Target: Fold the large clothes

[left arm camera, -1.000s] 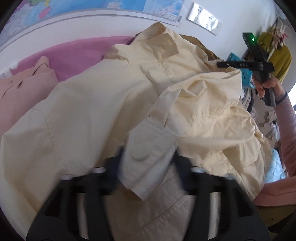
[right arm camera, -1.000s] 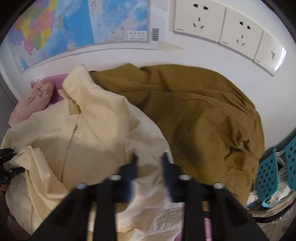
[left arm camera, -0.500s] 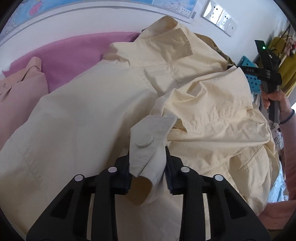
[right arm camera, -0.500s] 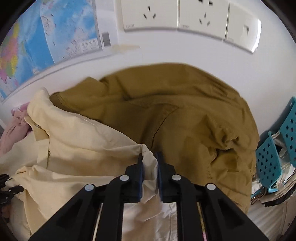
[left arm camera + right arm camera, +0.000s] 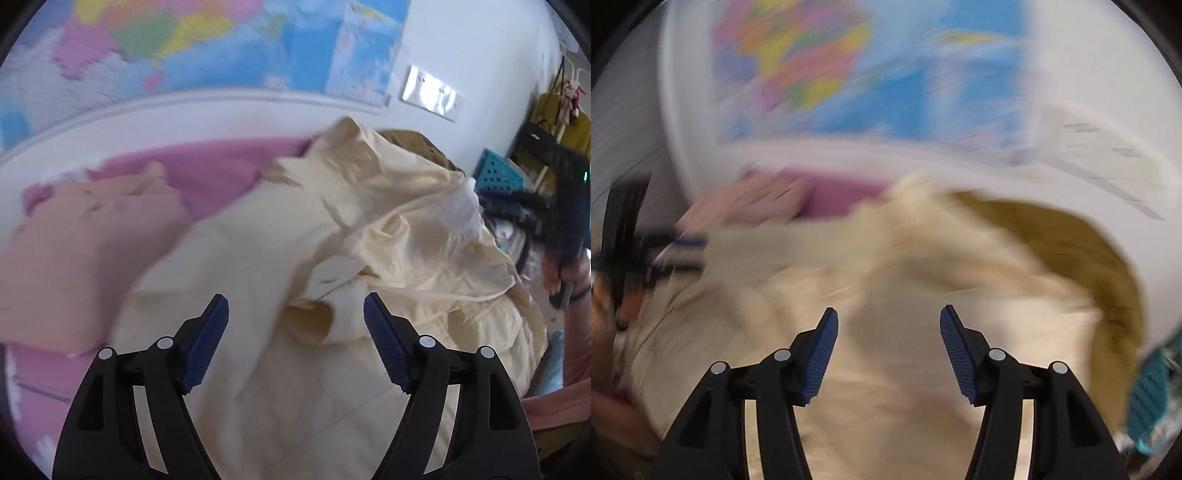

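Now two spread grippers, left gripper (image 5: 295, 314) and right gripper (image 5: 888, 325), flank one cream jacket (image 5: 388, 229).

Home room, wall map (image 5: 221, 48), sockets (image 5: 432, 94), clothes pile (image 5: 369, 221)

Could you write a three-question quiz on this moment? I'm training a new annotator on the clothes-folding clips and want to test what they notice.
1. True or false: the left gripper is clamped on the pale yellow cotton shirt.
2. Which garment lies to the right of the pale yellow shirt in the right wrist view?
A. a mustard-brown jacket
B. a black coat
C. a striped towel
3. Fill in: the right gripper has its jaws ____ over the shirt, gripping nothing.

Key: 1 false, both its jaws stand wide apart with the cloth lying loose beyond them; 2 A; 3 open.
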`<state>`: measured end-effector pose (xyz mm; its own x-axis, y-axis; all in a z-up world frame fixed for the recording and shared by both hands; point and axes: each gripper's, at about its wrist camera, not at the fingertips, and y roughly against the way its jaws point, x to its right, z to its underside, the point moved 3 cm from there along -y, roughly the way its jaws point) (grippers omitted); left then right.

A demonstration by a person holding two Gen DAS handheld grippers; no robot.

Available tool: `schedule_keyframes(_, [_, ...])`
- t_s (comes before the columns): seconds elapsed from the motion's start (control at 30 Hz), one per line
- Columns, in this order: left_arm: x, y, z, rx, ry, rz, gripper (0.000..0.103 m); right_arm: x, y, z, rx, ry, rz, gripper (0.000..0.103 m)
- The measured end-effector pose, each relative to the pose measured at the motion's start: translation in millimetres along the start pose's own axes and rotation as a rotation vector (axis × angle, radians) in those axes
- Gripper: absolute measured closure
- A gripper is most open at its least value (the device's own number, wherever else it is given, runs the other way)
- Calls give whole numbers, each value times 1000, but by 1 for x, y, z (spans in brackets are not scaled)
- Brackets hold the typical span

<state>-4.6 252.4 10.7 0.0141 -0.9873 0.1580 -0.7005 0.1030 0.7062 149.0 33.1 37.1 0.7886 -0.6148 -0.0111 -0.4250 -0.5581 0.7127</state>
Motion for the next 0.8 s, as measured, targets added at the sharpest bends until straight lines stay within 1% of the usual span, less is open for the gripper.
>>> schedule_keyframes(0.03, [-3,10,4,10,1,-24,23,-16,-14,3,-24,33,-18,49])
schedule_keyframes(0.07, [-8,23,11,23,1,-54,19,-31,-30,5,-57,68,-38,52])
schedule_keyframes(0.17, [-21,43,29,28,11,-110,18,-64,-72,15,-146,89,-102,57])
schedule_keyframes(0.27, [-37,59,56,2,49,-144,16,-76,-102,27,-219,97,-78,67])
schedule_keyframes(0.3, [-43,64,67,-12,59,-162,16,-78,-111,33,-259,78,-108,67])
schedule_keyframes(0.33, [-46,68,74,-19,66,-170,16,-80,-113,35,-268,71,-119,67])
schedule_keyframes(0.4, [-57,74,93,-43,98,-178,16,-85,-109,36,-270,96,-125,67])
schedule_keyframes(0.43, [-61,76,102,-54,110,-180,15,-87,-104,34,-269,92,-145,67])
schedule_keyframes(0.5, [-66,80,116,-72,126,-176,15,-87,-94,31,-253,66,-162,62])
schedule_keyframes(0.57, [-64,82,129,-79,122,-173,15,-89,-84,31,-235,58,-178,62])
schedule_keyframes(0.6, [-62,84,135,-80,120,-162,15,-93,-77,30,-220,53,-198,60])
schedule_keyframes(0.67, [-57,87,146,-79,118,-154,15,-102,-62,30,-193,35,-262,56])
schedule_keyframes(0.73, [-54,89,152,-77,120,-139,15,-114,-51,29,-167,39,-325,55])
schedule_keyframes(0.77, [-52,89,155,-76,122,-136,15,-125,-42,29,-152,40,-402,55])
schedule_keyframes(0.8, [-51,89,156,-77,126,-138,15,-132,-36,28,-141,47,-448,55])
